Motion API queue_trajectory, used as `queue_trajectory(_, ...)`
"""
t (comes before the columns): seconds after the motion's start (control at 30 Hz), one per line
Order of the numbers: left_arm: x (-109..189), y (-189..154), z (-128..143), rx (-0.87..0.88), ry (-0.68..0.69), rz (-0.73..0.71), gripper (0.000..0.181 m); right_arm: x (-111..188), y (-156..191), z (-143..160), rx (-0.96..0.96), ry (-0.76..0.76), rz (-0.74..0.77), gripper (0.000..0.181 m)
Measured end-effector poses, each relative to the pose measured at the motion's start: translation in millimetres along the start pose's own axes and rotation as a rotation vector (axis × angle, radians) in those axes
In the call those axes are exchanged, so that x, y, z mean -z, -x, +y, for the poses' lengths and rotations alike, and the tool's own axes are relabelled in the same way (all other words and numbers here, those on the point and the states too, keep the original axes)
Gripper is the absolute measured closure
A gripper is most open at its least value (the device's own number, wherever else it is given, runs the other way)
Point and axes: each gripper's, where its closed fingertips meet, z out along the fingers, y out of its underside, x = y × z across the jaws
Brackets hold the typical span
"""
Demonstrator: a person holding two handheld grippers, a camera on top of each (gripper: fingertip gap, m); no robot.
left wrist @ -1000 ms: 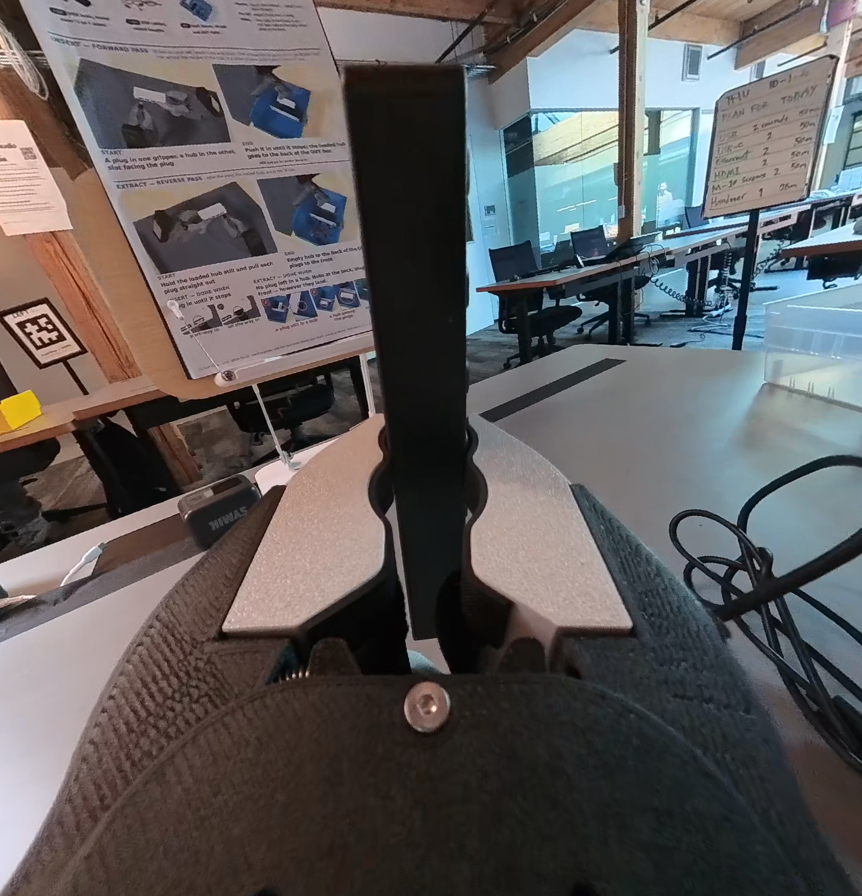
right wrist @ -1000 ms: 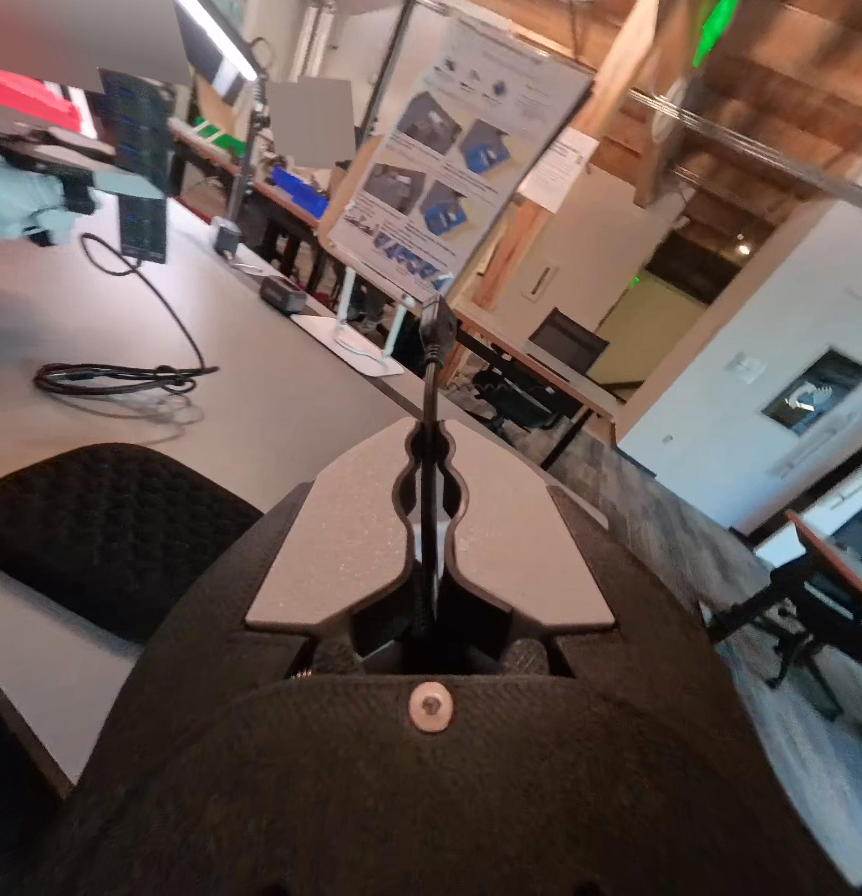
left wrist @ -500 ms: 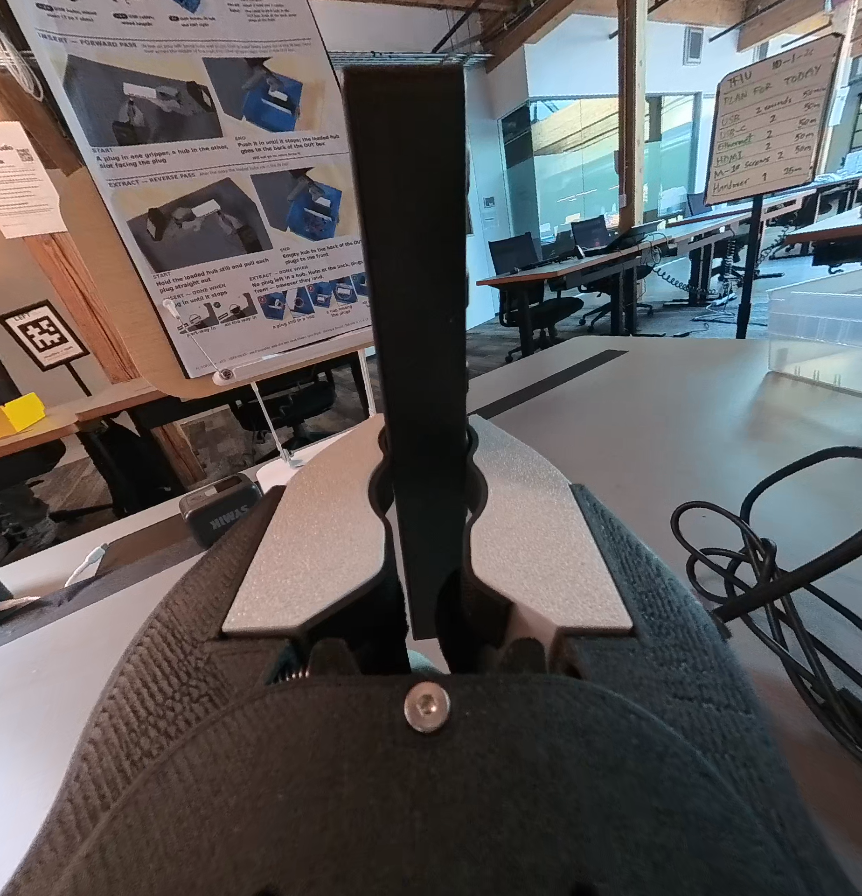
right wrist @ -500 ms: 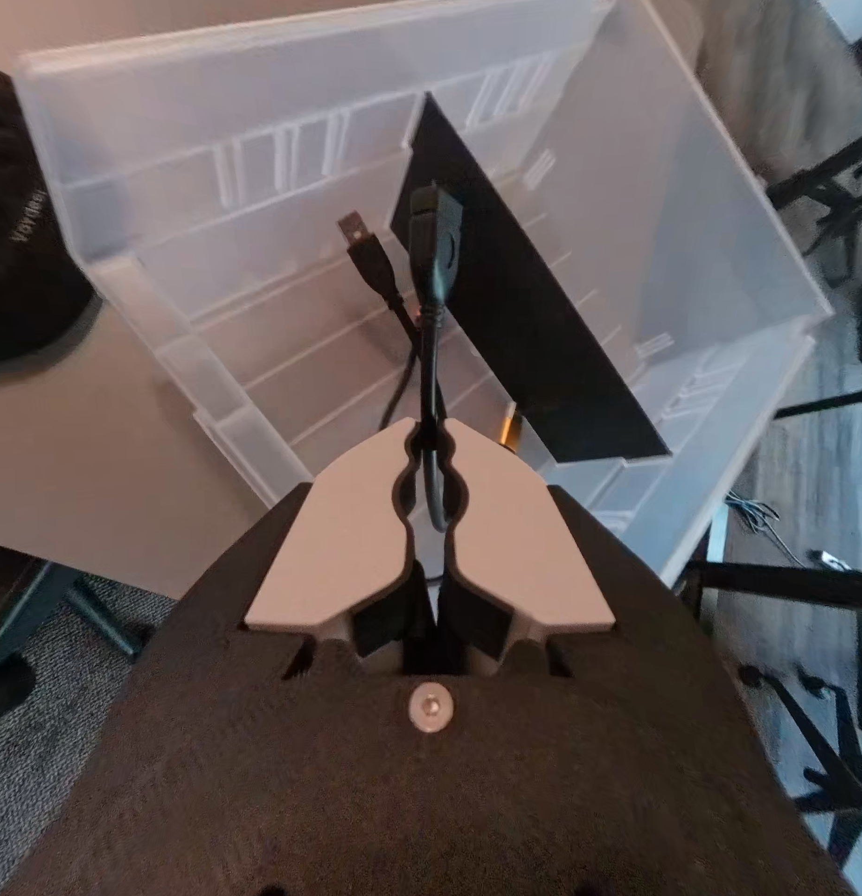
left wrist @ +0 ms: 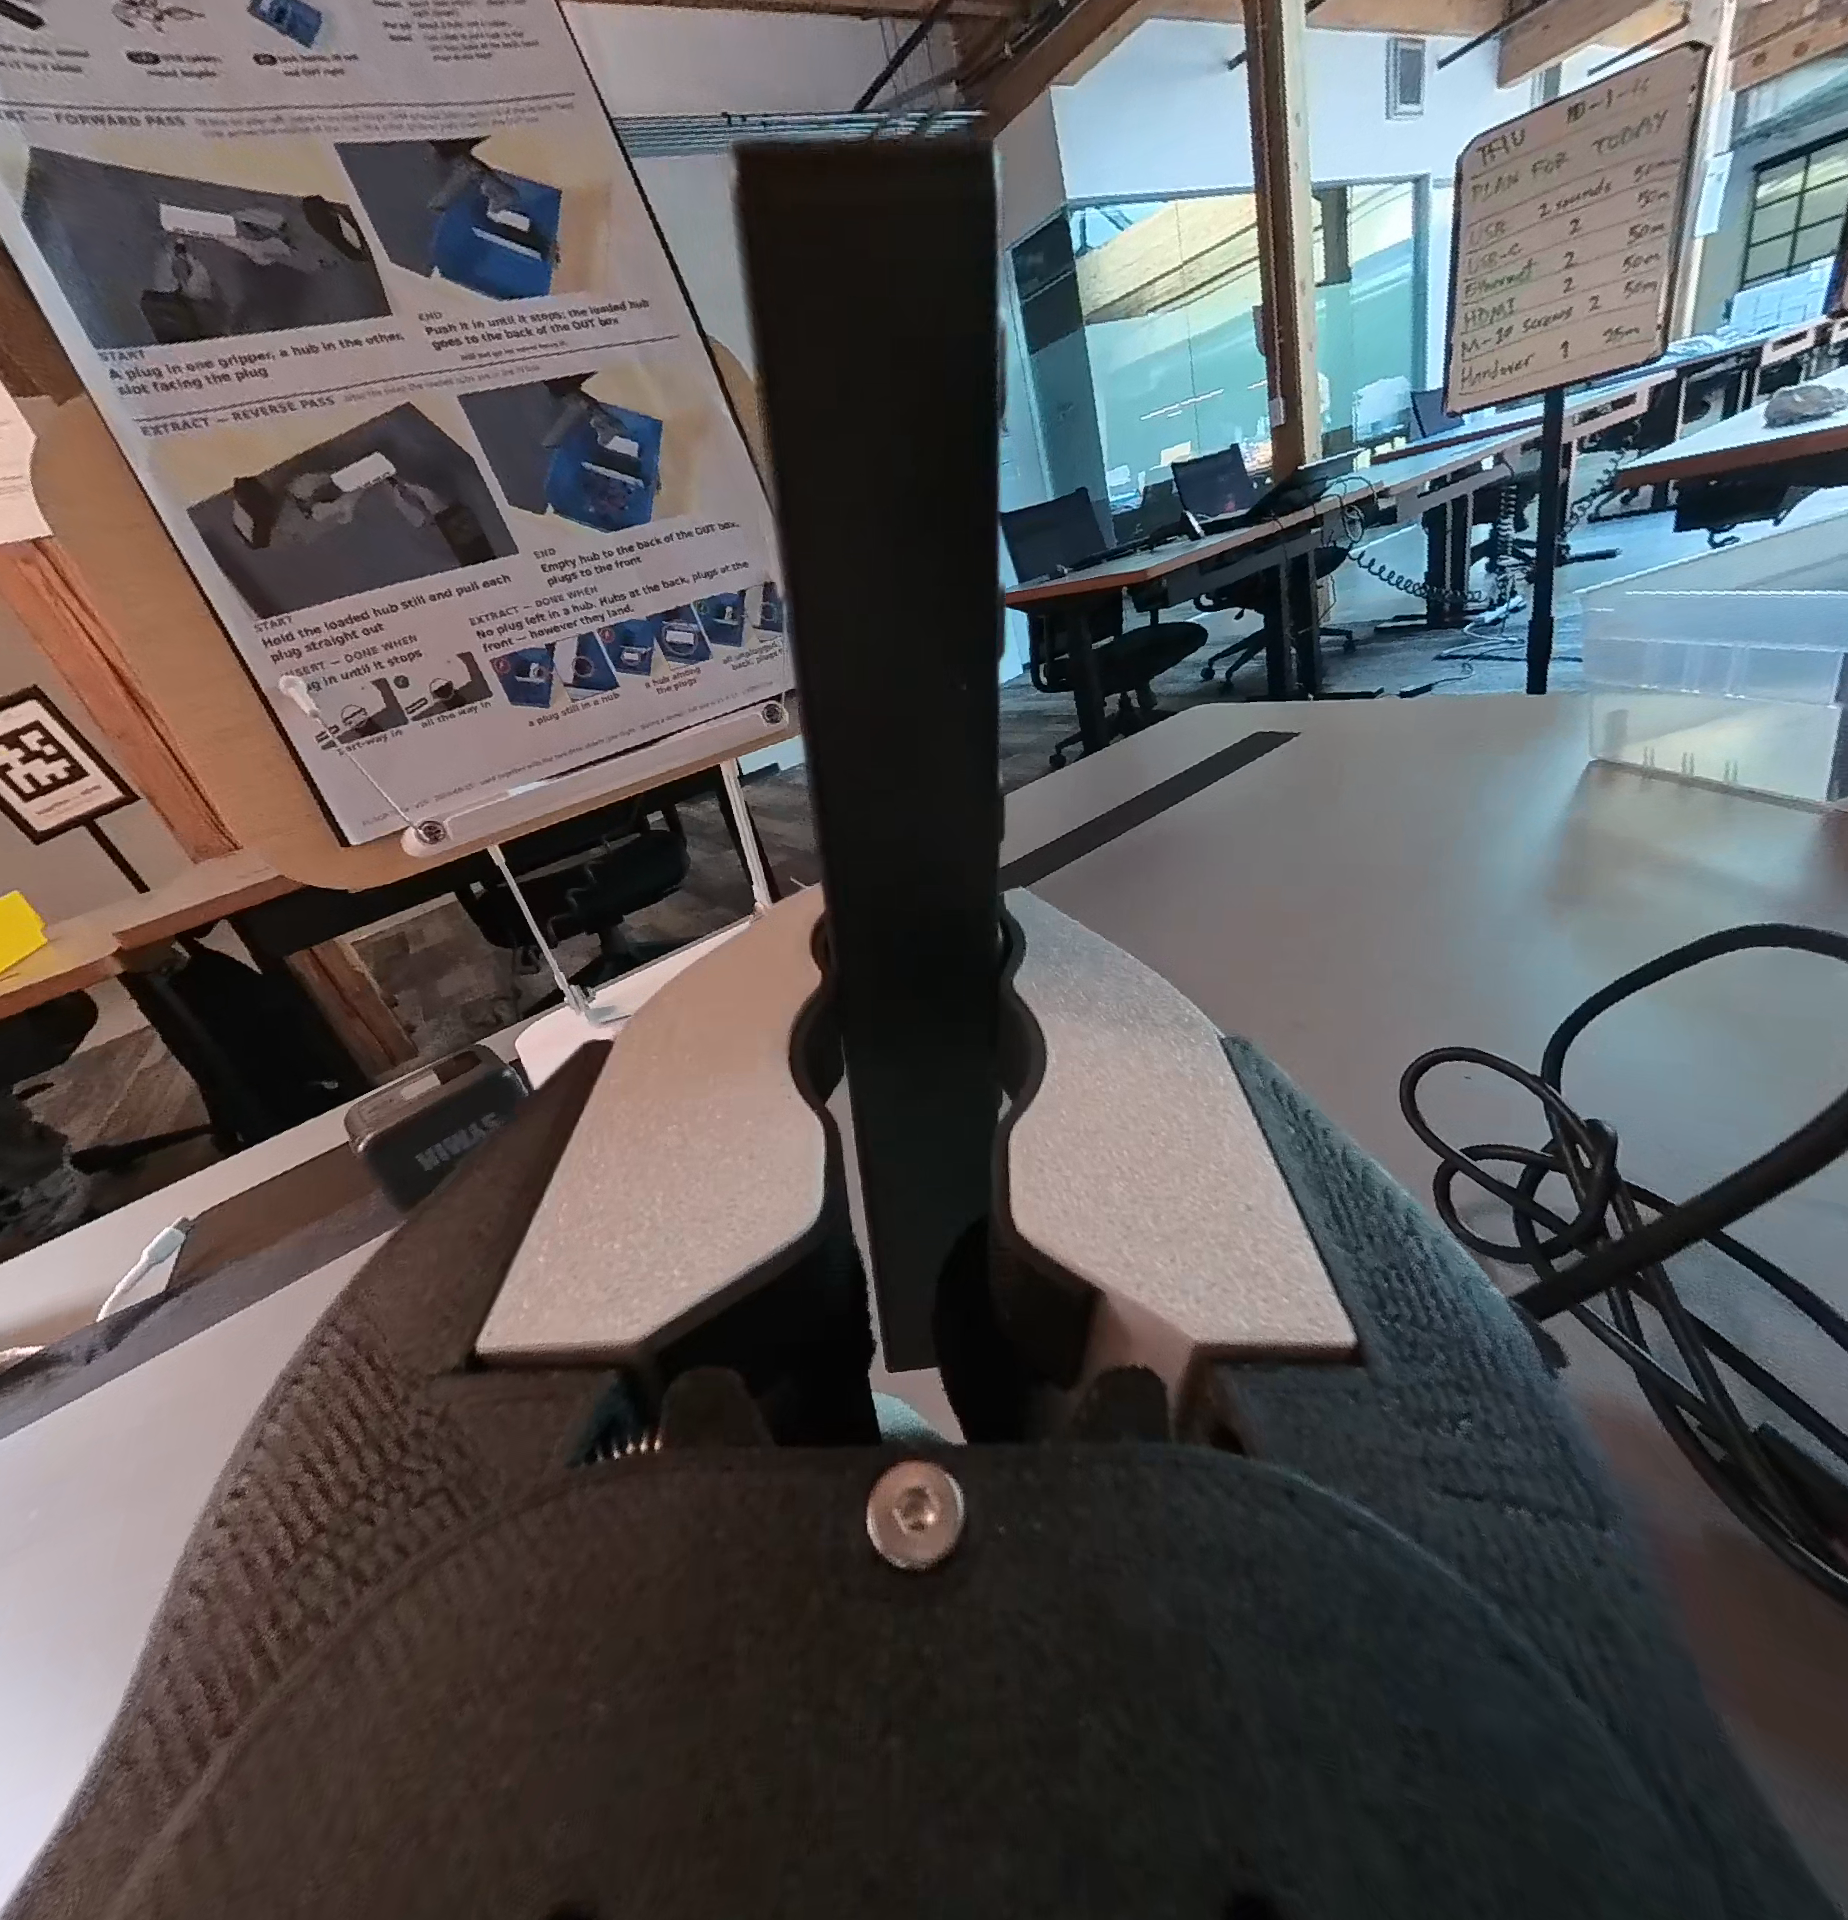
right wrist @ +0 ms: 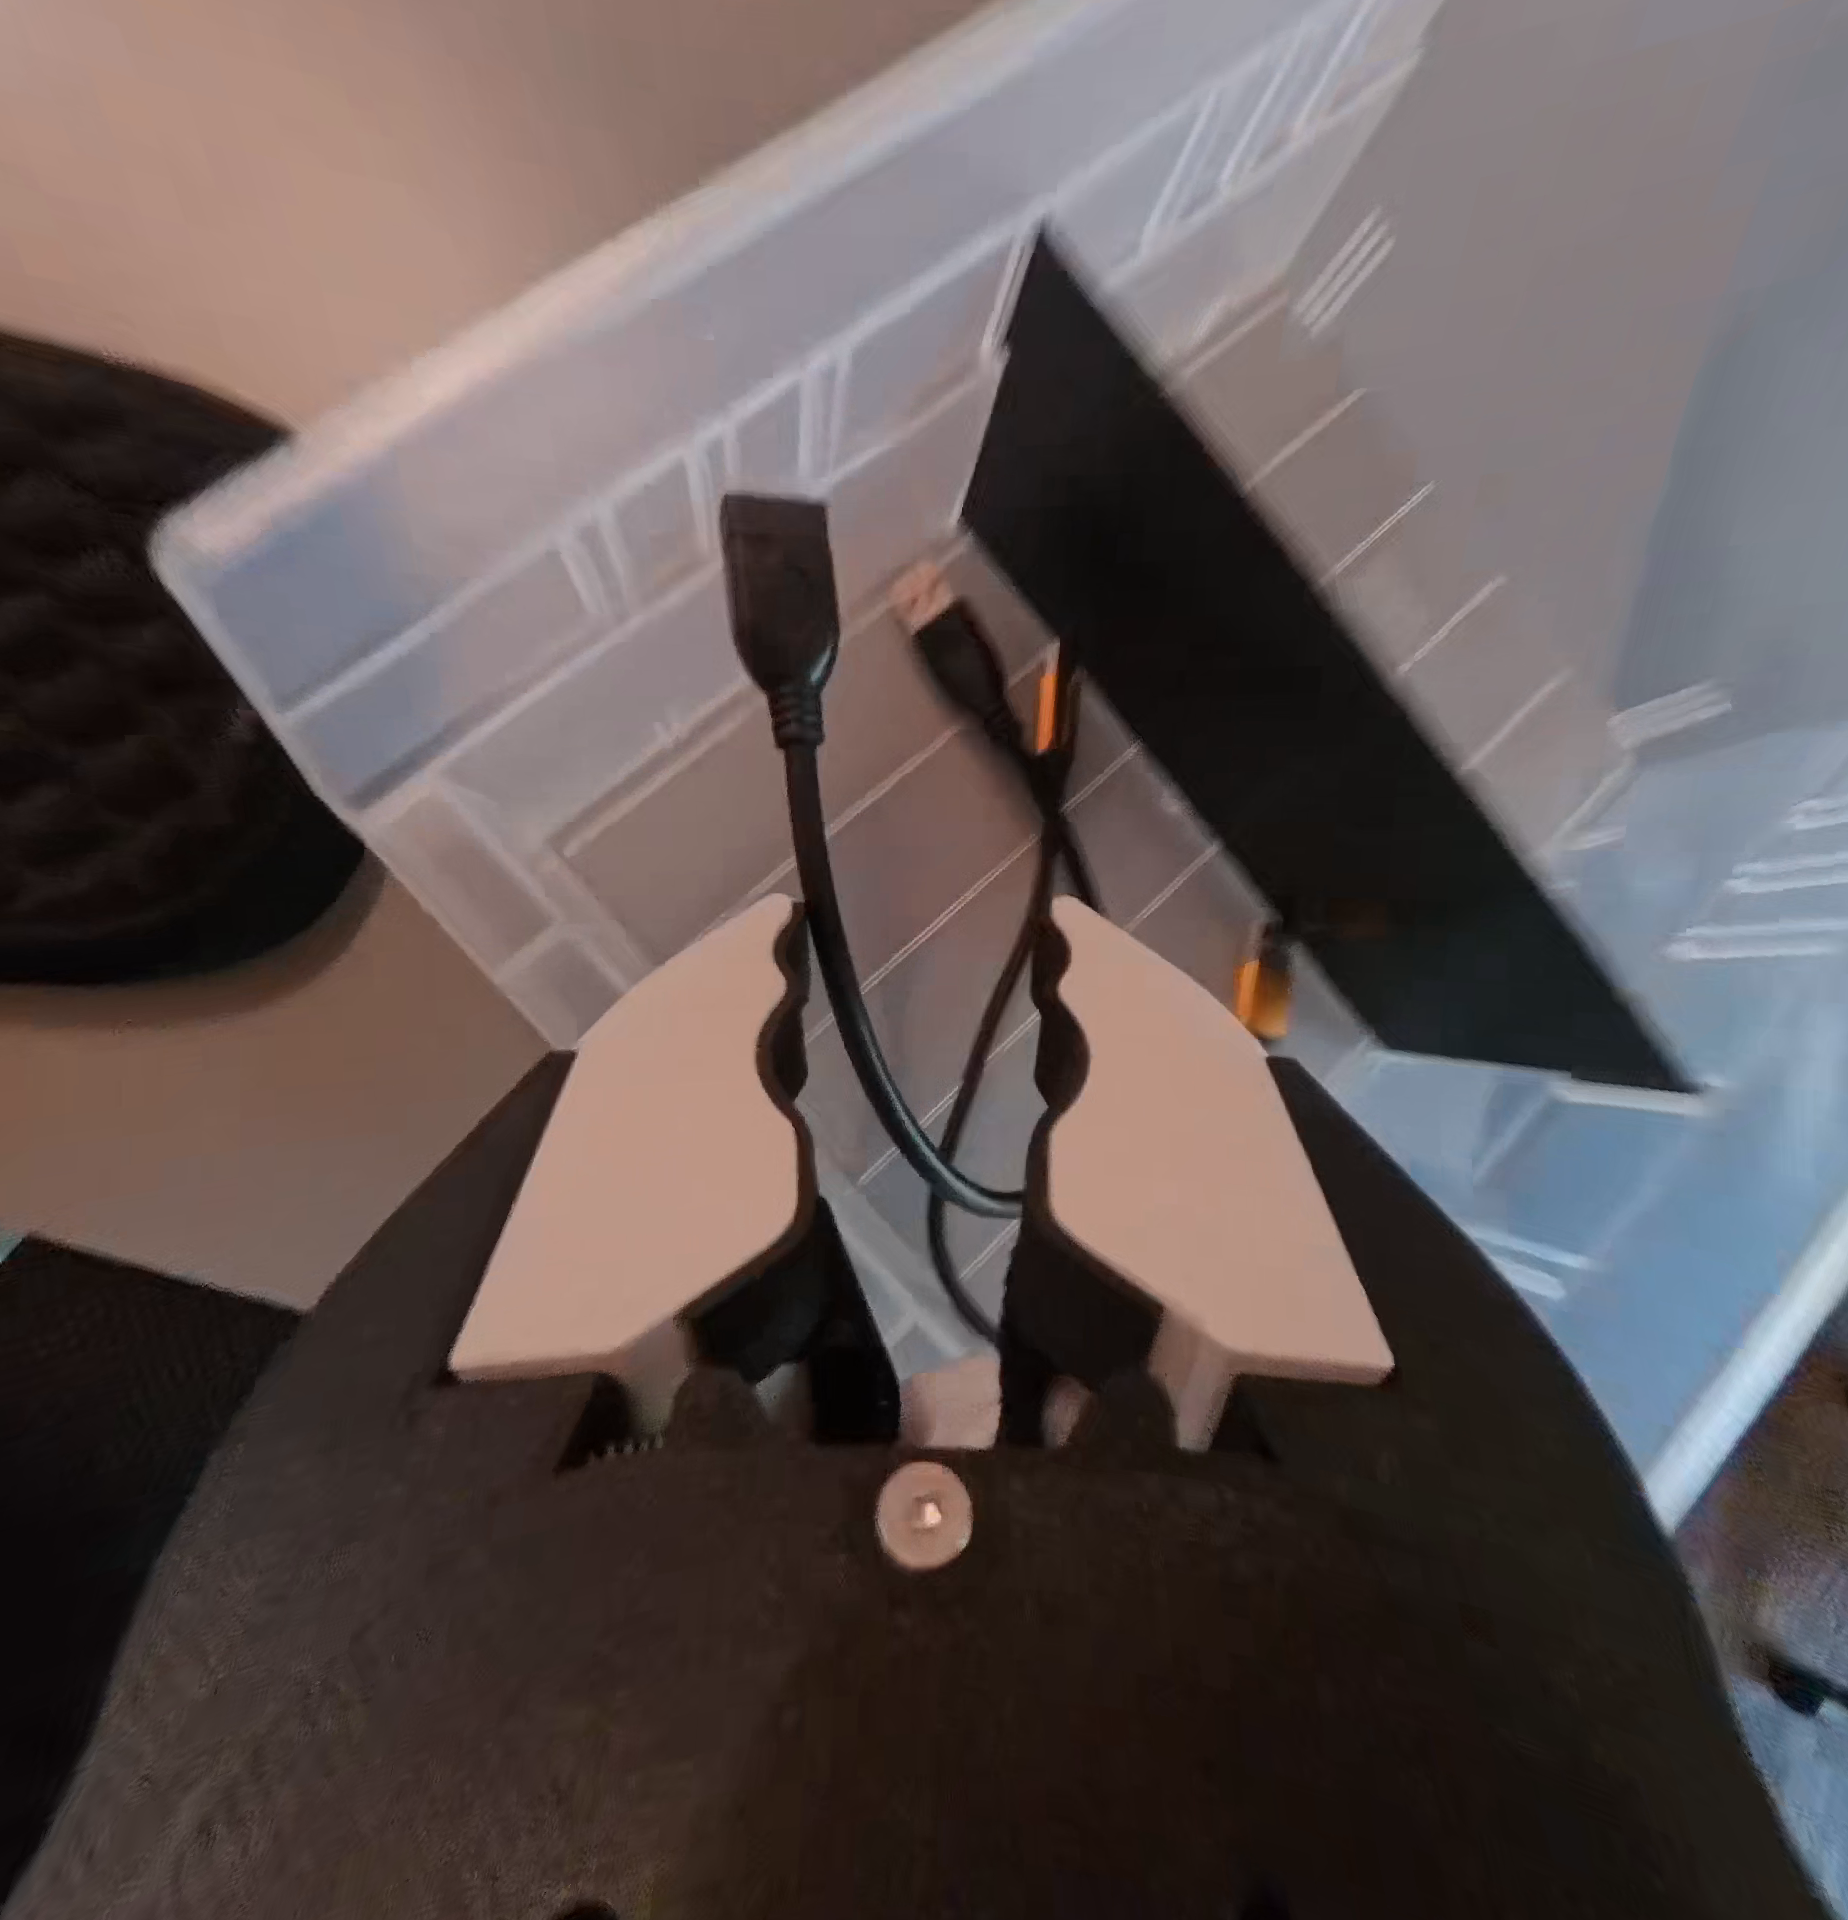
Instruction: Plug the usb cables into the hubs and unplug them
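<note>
In the left wrist view my left gripper [left wrist: 915,935] is shut on a long black USB hub [left wrist: 878,520], which stands upright between the jaws above the grey table [left wrist: 1419,894]. In the right wrist view my right gripper [right wrist: 920,920] is open, jaws well apart, above a clear plastic bin [right wrist: 587,623]. A black USB cable with its connector end [right wrist: 780,592] hangs loose between the jaws, over the bin's inside. A second black cable with a plug [right wrist: 951,644] lies in the bin.
A slanted black divider panel [right wrist: 1263,675] and small orange parts [right wrist: 1263,997] sit in the bin. A dark rounded textured object [right wrist: 99,675] lies left of it. A tangled black cable bundle [left wrist: 1585,1174], a clear bin [left wrist: 1730,665], an instruction board [left wrist: 380,416] and a small black device [left wrist: 432,1132] are on the table. My right fingertips sit around 50 cm from my left ones. It is some 35 cm from my left tips to the small black device [left wrist: 432,1132].
My right gripper swung from over the table to above the clear bin, then opened and let go of the black cable. My left gripper with the hub has barely moved.
</note>
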Motion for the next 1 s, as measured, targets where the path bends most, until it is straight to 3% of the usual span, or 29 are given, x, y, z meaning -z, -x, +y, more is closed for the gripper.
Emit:
queue_trajectory(0.07,-1,-2,0,0.000,0.000,0.011,0.156,19,-12,-30,0.042,-0.195,0.105,0.117)
queue_trajectory(0.13,-1,-5,0,0.001,-0.005,0.028,0.156,49,-17,-67,0.088,-0.471,0.195,0.109)
queue_trajectory(0.2,-2,-8,0,0.003,-0.010,0.044,0.156,83,-17,-97,0.105,-0.730,0.262,0.077)
queue_trajectory(0.23,-2,-9,-1,0.011,-0.016,0.059,0.156,96,-15,-106,0.110,-0.815,0.279,0.056)
queue_trajectory(0.3,-1,-13,-5,0.052,-0.049,0.098,0.156,116,-9,-119,0.087,-0.913,0.282,0.036)
queue_trajectory(0.37,0,-15,-8,0.102,-0.079,0.128,0.156,135,6,-135,0.109,-1.016,0.259,0.036)
queue_trajectory(0.47,0,-11,-8,0.138,-0.084,0.126,0.156,147,63,-162,0.269,-1.112,0.091,0.035)
queue_trajectory(0.6,0,-8,-8,0.141,-0.083,0.113,0.156,115,157,-186,0.535,-1.045,-0.157,0.039)
queue_trajectory(0.8,0,-11,-8,0.117,-0.079,0.117,0.156,15,260,-211,0.892,-0.901,-0.153,0.074)
queue_trajectory(0.93,-1,-13,-7,0.102,-0.069,0.123,0.156,-49,275,-205,1.062,-0.762,-0.022,0.091)
queue_trajectory(1.0,-1,-12,-7,0.098,-0.067,0.121,0.156,-62,269,-205,1.106,-0.759,0.060,0.092)
